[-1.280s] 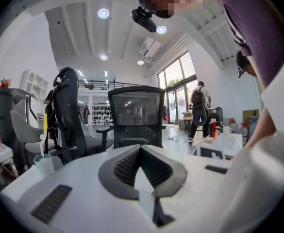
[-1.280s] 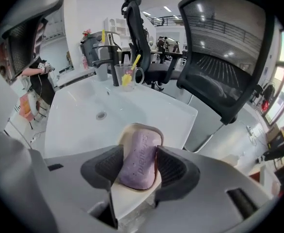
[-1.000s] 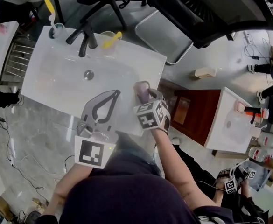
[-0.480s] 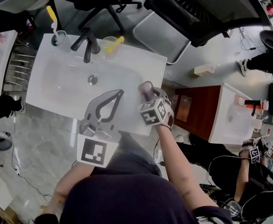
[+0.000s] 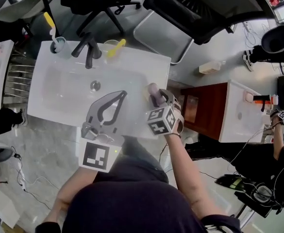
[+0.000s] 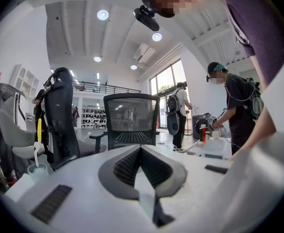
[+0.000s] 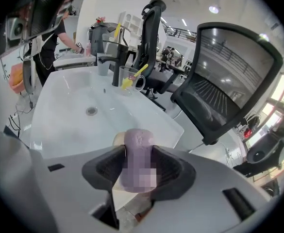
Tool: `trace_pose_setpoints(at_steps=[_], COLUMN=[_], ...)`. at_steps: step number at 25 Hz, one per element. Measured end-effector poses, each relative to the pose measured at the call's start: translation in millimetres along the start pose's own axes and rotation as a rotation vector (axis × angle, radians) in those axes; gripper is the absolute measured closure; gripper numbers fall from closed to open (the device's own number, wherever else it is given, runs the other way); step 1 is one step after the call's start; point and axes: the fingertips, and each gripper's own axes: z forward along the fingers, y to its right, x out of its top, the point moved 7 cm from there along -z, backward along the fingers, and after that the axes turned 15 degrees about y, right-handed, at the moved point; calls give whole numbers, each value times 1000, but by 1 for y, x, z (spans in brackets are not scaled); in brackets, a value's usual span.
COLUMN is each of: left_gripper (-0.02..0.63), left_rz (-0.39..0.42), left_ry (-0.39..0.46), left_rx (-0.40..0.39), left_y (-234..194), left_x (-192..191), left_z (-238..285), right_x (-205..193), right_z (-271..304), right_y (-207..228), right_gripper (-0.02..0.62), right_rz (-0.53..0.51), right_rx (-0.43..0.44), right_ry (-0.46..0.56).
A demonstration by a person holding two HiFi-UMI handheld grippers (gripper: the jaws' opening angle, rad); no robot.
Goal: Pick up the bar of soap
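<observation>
The bar of soap (image 5: 153,90) is a purple rounded bar at the white sink's front right corner. My right gripper (image 5: 156,96) has the bar of soap (image 7: 136,141) upright between its jaws, which are closing, and both dark pads (image 7: 108,165) touch its sides. A cream soap dish (image 7: 116,139) shows just behind and below the bar. My left gripper (image 5: 122,95) hovers over the front of the basin (image 5: 59,84), left of the soap. In the left gripper view my left gripper (image 6: 141,150) has its jaw tips meeting, with nothing between them.
A black faucet (image 5: 87,46) stands at the back of the sink, with a blue cup and toothbrush (image 5: 57,42) to its left and a clear cup with a yellow toothbrush (image 5: 113,44) to its right. Office chairs (image 5: 205,8) stand beyond. A red-brown cabinet (image 5: 207,114) and another sink (image 5: 240,118) lie at right.
The right gripper's jaws have drawn in on the soap. Both grippers stay over the sink's front edge, and the head view has drifted slightly.
</observation>
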Motion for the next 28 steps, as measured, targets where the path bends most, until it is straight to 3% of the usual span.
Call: trace_pose_setpoints(at_steps=[19, 28], left_gripper=[606, 606], left_rz=[-11, 5], left_ry=[104, 150], left_rx=[-28, -2], left_y=[6, 3], left_x=[27, 54], left_z=[4, 2], right_x=[94, 139], right_z=[-111, -175], right_y=[25, 32], right_gripper=[407, 407], right_rz=[-10, 5], right_rx=[-207, -324], right_ry=[316, 546])
